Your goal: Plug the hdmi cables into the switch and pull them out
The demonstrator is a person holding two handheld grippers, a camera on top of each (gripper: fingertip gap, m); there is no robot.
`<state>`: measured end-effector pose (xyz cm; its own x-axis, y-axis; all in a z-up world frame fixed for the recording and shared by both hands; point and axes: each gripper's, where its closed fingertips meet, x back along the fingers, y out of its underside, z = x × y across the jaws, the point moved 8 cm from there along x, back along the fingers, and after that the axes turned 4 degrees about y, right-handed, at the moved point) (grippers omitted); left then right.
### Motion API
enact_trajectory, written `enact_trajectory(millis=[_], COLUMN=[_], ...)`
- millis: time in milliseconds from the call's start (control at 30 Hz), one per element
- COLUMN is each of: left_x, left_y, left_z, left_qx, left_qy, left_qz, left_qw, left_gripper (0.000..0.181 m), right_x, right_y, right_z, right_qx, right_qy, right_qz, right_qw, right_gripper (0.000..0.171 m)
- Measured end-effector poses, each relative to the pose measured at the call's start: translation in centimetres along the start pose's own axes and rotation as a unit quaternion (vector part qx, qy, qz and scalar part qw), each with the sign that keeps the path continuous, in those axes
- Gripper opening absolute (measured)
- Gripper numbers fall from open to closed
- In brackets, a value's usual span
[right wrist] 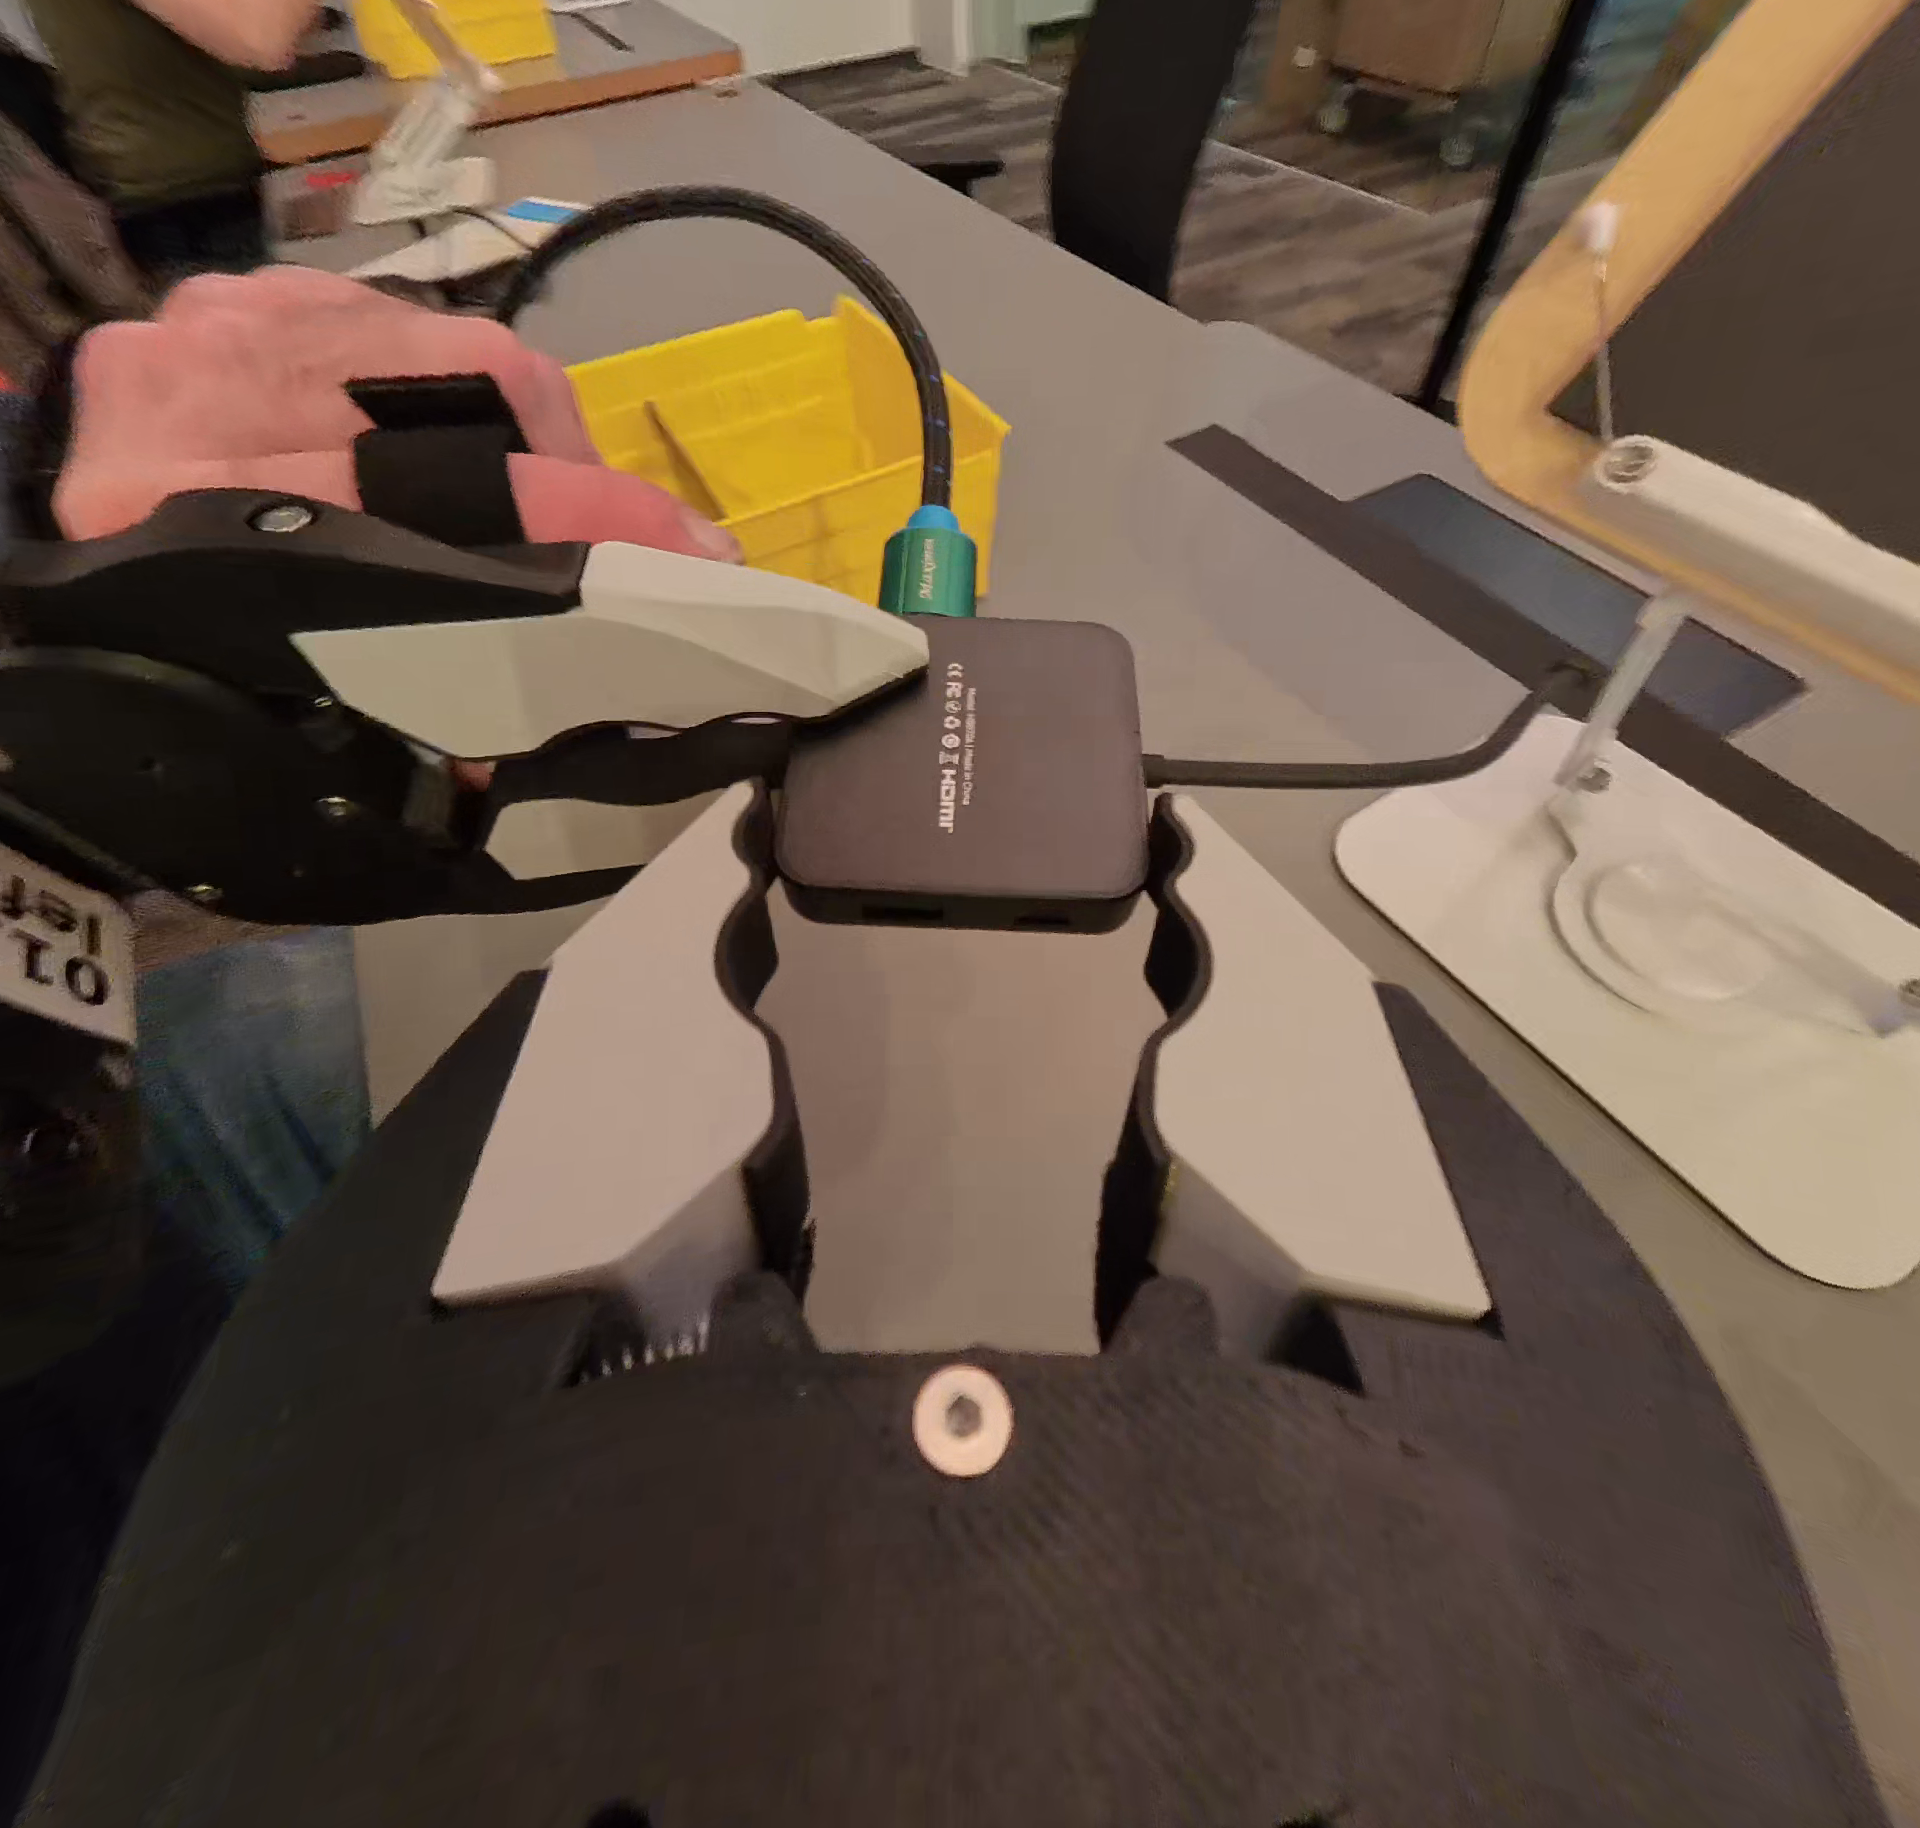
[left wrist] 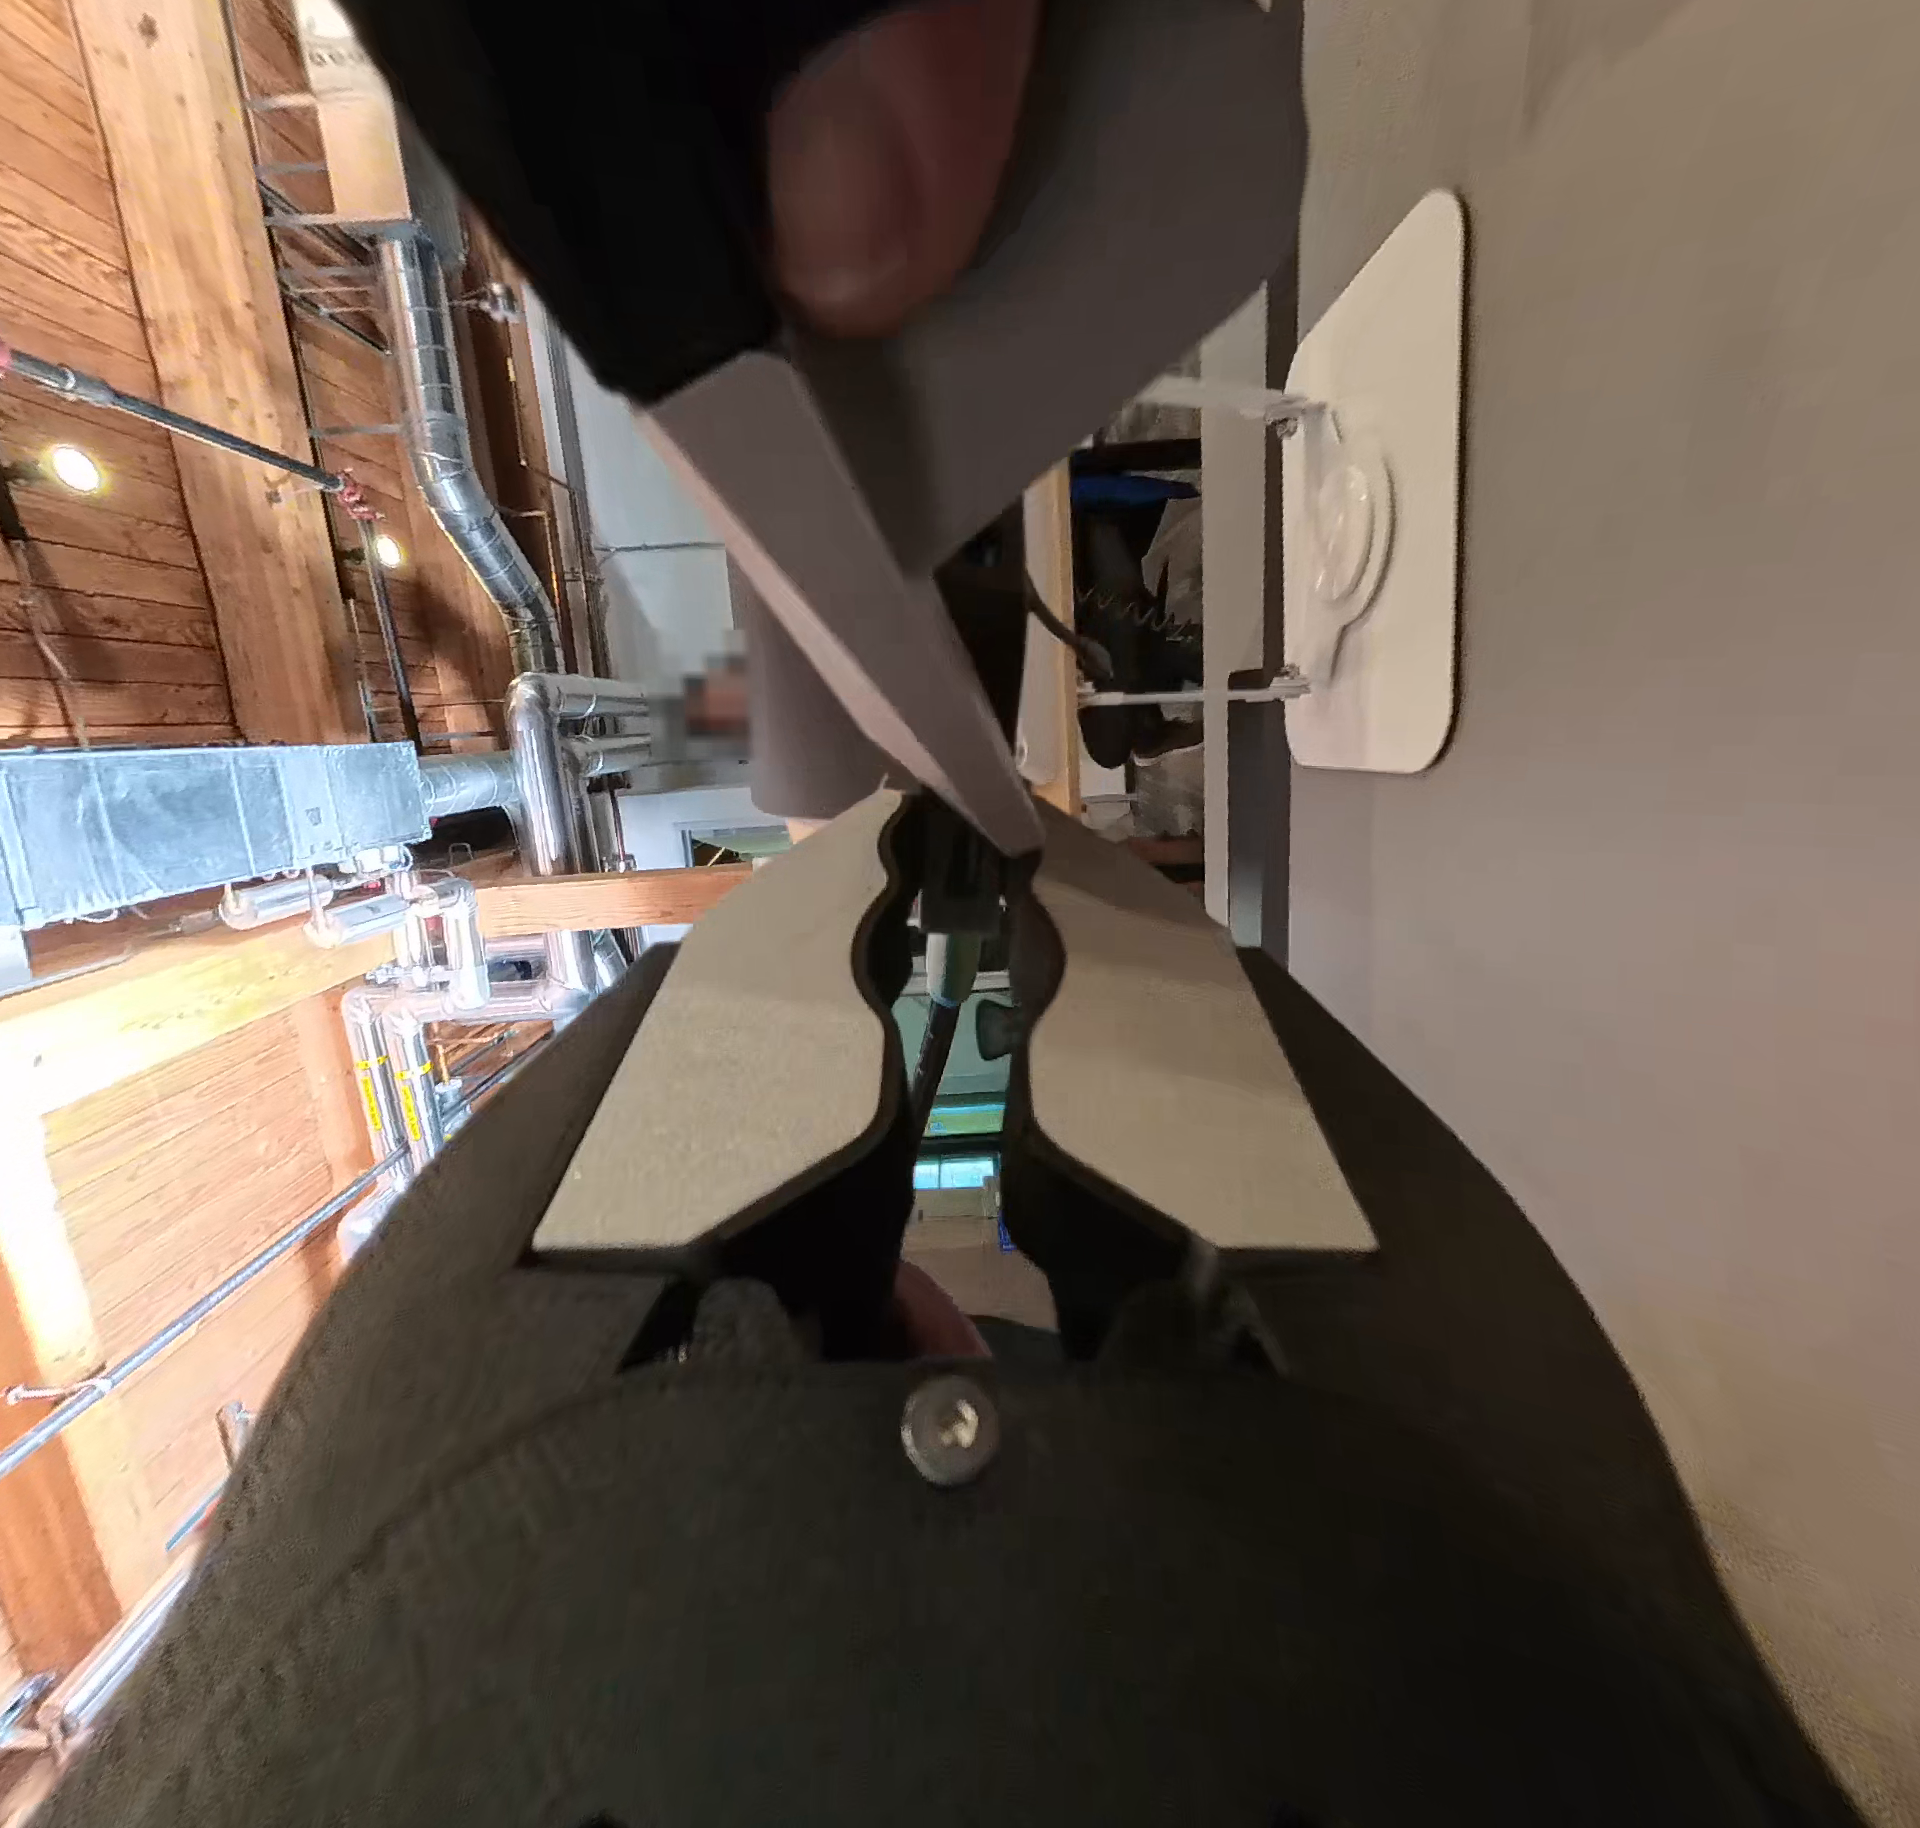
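The black HDMI switch (right wrist: 961,760) is held off the grey table (right wrist: 1195,407). My right gripper (right wrist: 961,843) is shut on its two sides. A green HDMI plug (right wrist: 928,573) sits in the switch's far edge, and its braided black cable (right wrist: 790,220) arcs up and left. A thin black lead (right wrist: 1351,768) leaves the switch's right side. My left gripper (right wrist: 800,739) comes in from the left, pinched on the switch's left edge just beside the plug. In the left wrist view the left gripper (left wrist: 961,833) is closed on the black switch edge (left wrist: 954,874), with the green plug (left wrist: 951,963) behind.
A yellow bin (right wrist: 790,428) stands on the table behind the switch. A white stand base (right wrist: 1558,999) carrying a wood-framed panel (right wrist: 1538,324) is at the right, and shows in the left wrist view (left wrist: 1371,490). Another person (right wrist: 156,64) works at a far table. Both grippers' tips are close together, under 4 cm apart.
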<state>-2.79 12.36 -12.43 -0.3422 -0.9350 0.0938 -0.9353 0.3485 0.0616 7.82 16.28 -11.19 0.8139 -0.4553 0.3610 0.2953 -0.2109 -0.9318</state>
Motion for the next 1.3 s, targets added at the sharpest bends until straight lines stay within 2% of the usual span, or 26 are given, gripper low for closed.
enact_trajectory(millis=[267, 433, 567, 667, 767, 867, 967, 1000, 1033, 1067, 1167, 1300], left_x=[-0.8, -0.6, 0.4, 1.2, 2.2, 3.5, 4.4, 4.4, 4.5, 4.7, 4.9, 5.4], left_y=[-1.6, -2.5, -2.2, 0.8, 6.8, 12.3, 16.0, 17.0, 17.7, 18.1, 18.4, 17.1], left_z=[1.0, -0.3, -1.7, -2.7, -3.3, -2.4, -1.2, -0.7, -0.7, -1.0, -3.0, -7.2], left_qx=[0.015, 0.042, 0.068, 0.089, 0.119, 0.154, 0.185, 0.205, 0.217, 0.229, 0.208, 0.174], left_qy=[0.024, 0.000, -0.033, -0.054, -0.069, -0.036, -0.007, 0.009, -0.003, -0.019, -0.061, -0.133], left_qz=[0.015, 0.025, 0.024, -0.031, -0.135, -0.234, -0.281, -0.289, -0.279, -0.269, -0.271, -0.240], left_qw=[0.999, 0.999, 0.997, 0.994, 0.981, 0.959, 0.942, 0.935, 0.935, 0.935, 0.938, 0.946], left_gripper=[0.016, 0.043, 0.054, 0.062, 0.074, 0.083, 0.064, 0.051, 0.027, 0.011, 0.007, 0.006], right_x=[0.7, 2.0, 3.2, 4.0, 4.6, 4.8, 4.8, 4.8, 4.7, 4.7, 4.5, 4.9], right_y=[1.9, 2.1, 1.9, 1.6, 1.5, 1.4, 1.3, 1.2, 1.2, 1.2, 1.3, 1.2], right_z=[1.2, 1.7, 2.4, 2.5, 2.3, 1.9, 1.5, 1.4, 1.3, 1.3, 1.0, 1.0], right_qx=[-0.008, -0.033, -0.059, -0.064, -0.064, -0.058, -0.053, -0.050, -0.048, -0.046, -0.049, -0.047], right_qy=[-0.013, -0.009, -0.013, -0.016, -0.017, -0.022, -0.027, -0.027, -0.027, -0.028, -0.029, -0.028], right_qz=[-0.003, 0.026, 0.053, 0.066, 0.076, 0.080, 0.085, 0.084, 0.081, 0.080, 0.082, 0.095], right_qw=[1.000, 0.999, 0.997, 0.996, 0.995, 0.995, 0.995, 0.995, 0.995, 0.995, 0.995, 0.994], right_gripper=[0.070, 0.070, 0.070, 0.070, 0.070, 0.070, 0.070, 0.070, 0.070, 0.070, 0.070, 0.070])
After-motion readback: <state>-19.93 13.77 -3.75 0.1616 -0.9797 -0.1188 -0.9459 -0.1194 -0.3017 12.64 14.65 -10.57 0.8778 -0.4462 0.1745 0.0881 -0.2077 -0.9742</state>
